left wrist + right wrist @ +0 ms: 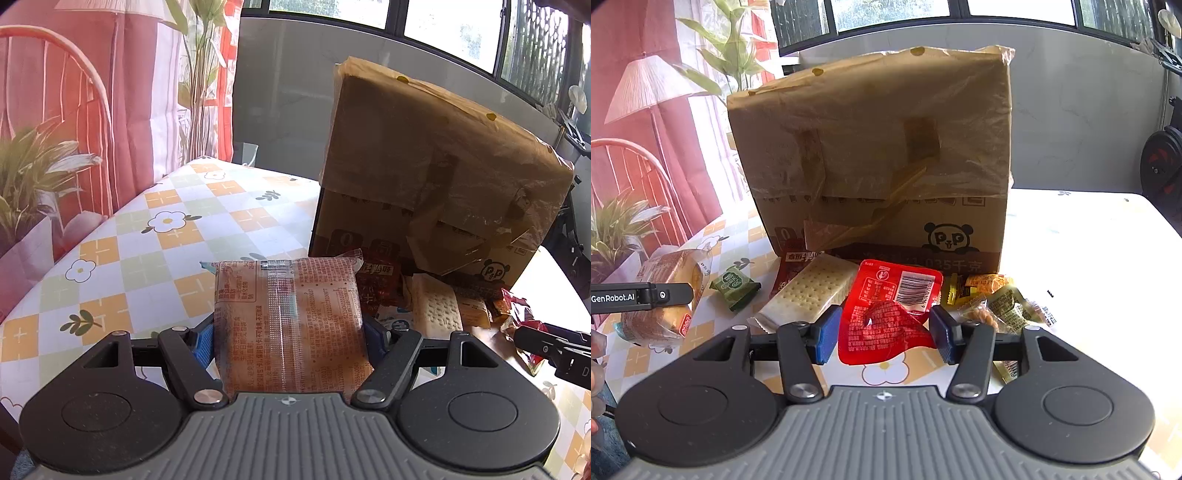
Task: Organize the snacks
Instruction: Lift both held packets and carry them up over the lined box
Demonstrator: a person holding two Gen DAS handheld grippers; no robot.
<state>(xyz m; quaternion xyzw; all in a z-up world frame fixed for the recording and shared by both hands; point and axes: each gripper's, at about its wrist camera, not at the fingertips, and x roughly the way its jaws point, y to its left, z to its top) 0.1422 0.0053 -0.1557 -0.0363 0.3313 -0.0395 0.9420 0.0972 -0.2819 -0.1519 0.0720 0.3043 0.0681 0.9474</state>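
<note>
Holding: both grippers carry a snack in front of the cardboard box (871, 155), so the step in hand looks like lifting items off the pile to put them away.
Left gripper (290, 339): its blue pads press on both sides of a bread packet (288, 317), a clear wrapper with printed text over a tan loaf; the packet stands up between the jaws, clear of the table.
Right gripper (882, 334): jaws at a middling width, closed on a red pouch (890, 317) with a barcode; the pouch is crumpled at its lower half and hangs above the tablecloth (1071, 258).
Box: it stands on the table just behind the pile, with its taped flap raised and leaning over the front; whether the top is open enough to receive a snack I cannot tell from here.
Snacks left: a cracker pack (809, 295) lies beside the red pouch, a small green packet (735, 288) to its left, a dark red packet against the box foot, and yellow and olive wrappers (993, 299) to the right.
Next move, as I judge it: each held snack needs carrying to its place, probably the box, which calls for clearing the raised flap and keeping the two grippers from crossing.
Risk: the thin pouch could slip from a loose grip.
</note>
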